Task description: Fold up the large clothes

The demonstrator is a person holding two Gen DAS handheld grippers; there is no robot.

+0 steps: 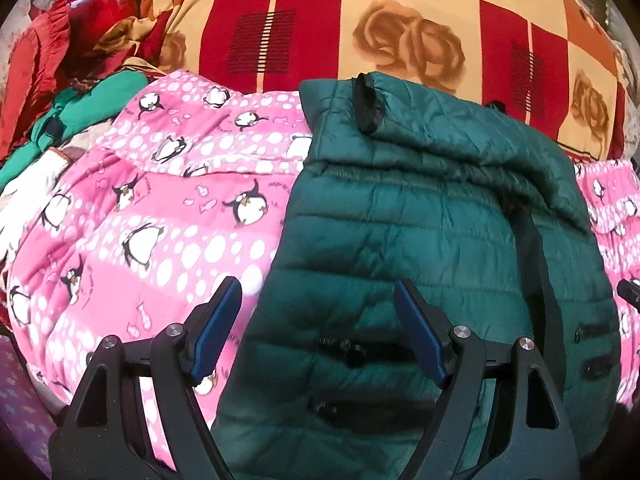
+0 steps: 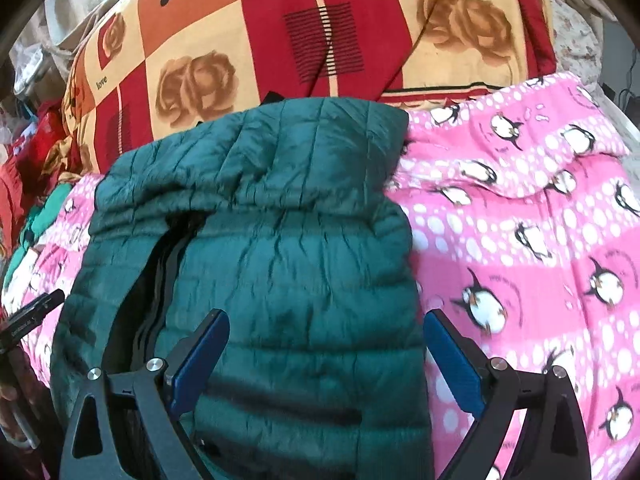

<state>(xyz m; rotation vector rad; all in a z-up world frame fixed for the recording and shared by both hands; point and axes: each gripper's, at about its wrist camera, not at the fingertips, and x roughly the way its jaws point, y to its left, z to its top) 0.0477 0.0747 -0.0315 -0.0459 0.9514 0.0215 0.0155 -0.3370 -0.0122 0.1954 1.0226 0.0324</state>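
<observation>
Green quilted jacket [image 1: 420,216] is lying spread across the pink penguin-print blanket [image 1: 160,216], with its hood or collar part bunched in a thick roll toward the far end and its dark front opening [image 2: 160,264] running lengthwise down the body. A black strap loop [image 1: 366,104] is sticking up from the far edge of the jacket, and dark zip pockets [image 1: 360,348] are showing on the near panel in the left wrist view. The jacket is taking up the middle of the blanket, with pink fabric showing on both sides of it.

Left gripper [image 1: 318,328] is hovering over the jacket's left edge, its blue-padded fingers [image 1: 218,328] standing wide apart with nothing between them; one finger is over the pink blanket, the other over the green quilting. Right gripper [image 2: 326,356] is hanging above the jacket's right edge, its jaws likewise spread and gripping nothing, one finger over the jacket and the other over the blanket.

Beyond the blanket, a checked quilt [image 1: 400,20] in red, orange and cream with rose prints and the word "love" is lying across the back. To the left, a heap of red and green clothes [image 1: 80,60] is sitting beside it.
</observation>
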